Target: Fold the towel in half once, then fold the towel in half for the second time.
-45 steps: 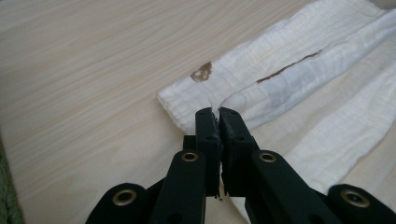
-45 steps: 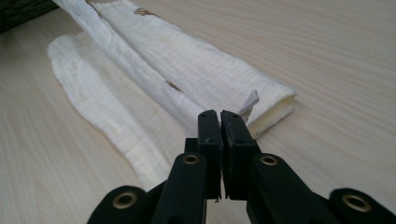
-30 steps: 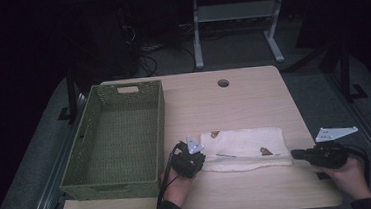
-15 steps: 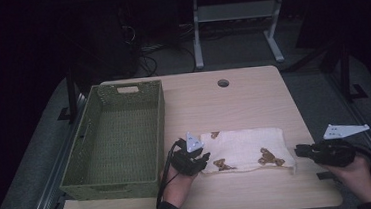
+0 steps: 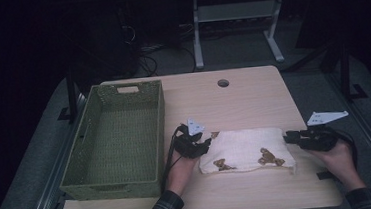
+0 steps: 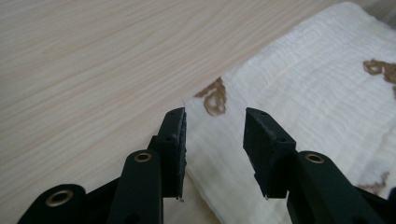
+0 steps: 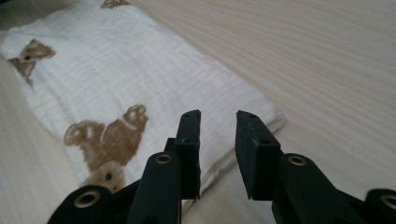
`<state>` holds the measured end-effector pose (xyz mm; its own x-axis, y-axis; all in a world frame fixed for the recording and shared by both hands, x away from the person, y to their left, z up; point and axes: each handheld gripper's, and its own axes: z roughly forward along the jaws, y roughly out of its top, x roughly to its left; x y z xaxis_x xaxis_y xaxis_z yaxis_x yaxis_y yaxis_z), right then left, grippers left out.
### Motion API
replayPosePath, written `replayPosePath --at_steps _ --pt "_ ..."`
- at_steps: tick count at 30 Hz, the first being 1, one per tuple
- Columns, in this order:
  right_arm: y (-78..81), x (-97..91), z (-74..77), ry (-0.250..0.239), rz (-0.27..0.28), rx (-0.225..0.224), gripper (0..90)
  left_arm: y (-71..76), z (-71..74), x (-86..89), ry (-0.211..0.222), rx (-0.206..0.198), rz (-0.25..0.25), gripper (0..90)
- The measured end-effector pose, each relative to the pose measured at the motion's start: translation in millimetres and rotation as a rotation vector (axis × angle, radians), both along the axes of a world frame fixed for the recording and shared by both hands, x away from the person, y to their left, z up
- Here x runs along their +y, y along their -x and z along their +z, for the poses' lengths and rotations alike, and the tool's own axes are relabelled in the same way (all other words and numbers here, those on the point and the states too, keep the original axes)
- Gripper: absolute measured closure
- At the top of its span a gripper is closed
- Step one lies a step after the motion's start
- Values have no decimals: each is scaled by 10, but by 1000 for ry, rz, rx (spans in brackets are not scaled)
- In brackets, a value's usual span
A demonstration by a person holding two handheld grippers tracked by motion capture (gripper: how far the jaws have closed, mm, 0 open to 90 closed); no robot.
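Your L gripper (image 5: 204, 145) & R gripper (image 5: 290, 137) sit w/ fingers just opening, spread, nothing pinched, at opposite ends of the folded cloth (image 5: 245, 151) on desk (image 5: 253, 99).

Both forearms come in from the near edge, one gripper in each hand. The left gripper (image 5: 203, 146) lies low and level, pointing across toward the right one; its jaws have just been opening and now stand apart, a clear gap between the pads, nothing pinched. The right gripper (image 5: 290, 137) points back toward the left, also low and level. Its jaws have just been opening too, parted by a narrower gap, nothing between the pads.
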<state>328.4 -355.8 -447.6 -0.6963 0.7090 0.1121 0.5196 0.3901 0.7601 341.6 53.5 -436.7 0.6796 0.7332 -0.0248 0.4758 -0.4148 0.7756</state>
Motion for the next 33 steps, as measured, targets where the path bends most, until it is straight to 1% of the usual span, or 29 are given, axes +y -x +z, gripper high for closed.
replayPosePath --at_steps 1,2,4,6,7,8,9,11,12,14,15,16,17,19,23,24,25,27,28,29,30,33 --pt "0 0 0 0 0 0 699 0 0 0 0 0 0 579" --pt "-30 5 -3 -1 -2 -4 699 -47 -8 2 13 15 -3 579" --pt "-94 8 -8 -2 -10 -5 699 -121 -22 3 24 32 0 568" --pt "-162 2 -20 -5 -17 -5 699 -176 -44 7 28 31 12 567" --pt "-197 0 -29 -9 -21 -6 700 -213 -57 7 29 44 18 567" --pt "-231 -4 -37 -7 -26 -6 701 -254 -75 3 25 53 25 567" --pt "-306 -11 -61 -8 -40 -3 706 -285 -86 2 23 54 29 567" --pt "-330 -14 -71 -9 -45 1 706 -337 -105 2 17 54 36 567" --pt "-360 -18 -85 -6 -53 6 707 -372 -116 -1 14 61 44 567" --pt "-452 -41 -139 -6 -64 16 709 -421 -156 16 21 59 59 565" --pt "-452 -41 -139 -6 -64 16 709 -421 -156 16 21 59 59 565" --pt "-498 -49 -163 -10 -68 20 709 -432 -170 20 20 63 62 564" --pt "-498 -49 -163 -10 -68 20 709 -440 -180 25 13 65 64 564" --pt "-556 -39 -204 -15 -67 36 709 -452 -196 28 5 67 68 560" --pt "-608 12 -276 10 -70 65 715 -472 -211 29 -4 58 75 560" --pt "-610 28 -292 21 -68 65 726 -486 -214 26 -8 62 71 560" --pt "-600 36 -292 21 -65 62 730 -497 -217 15 -8 67 69 560" --pt "-586 47 -287 36 -64 54 762 -509 -220 3 -15 67 64 560" --pt "-579 53 -289 36 -63 51 768 -515 -225 -5 -19 67 59 561" --pt "-579 56 -294 40 -59 42 776 -517 -228 -10 -30 67 58 561" --pt "-577 58 -290 44 -61 43 785 -522 -238 -16 -46 68 52 564" --pt "-577 54 -294 46 -56 38 804 -529 -266 -27 -71 73 47 578"
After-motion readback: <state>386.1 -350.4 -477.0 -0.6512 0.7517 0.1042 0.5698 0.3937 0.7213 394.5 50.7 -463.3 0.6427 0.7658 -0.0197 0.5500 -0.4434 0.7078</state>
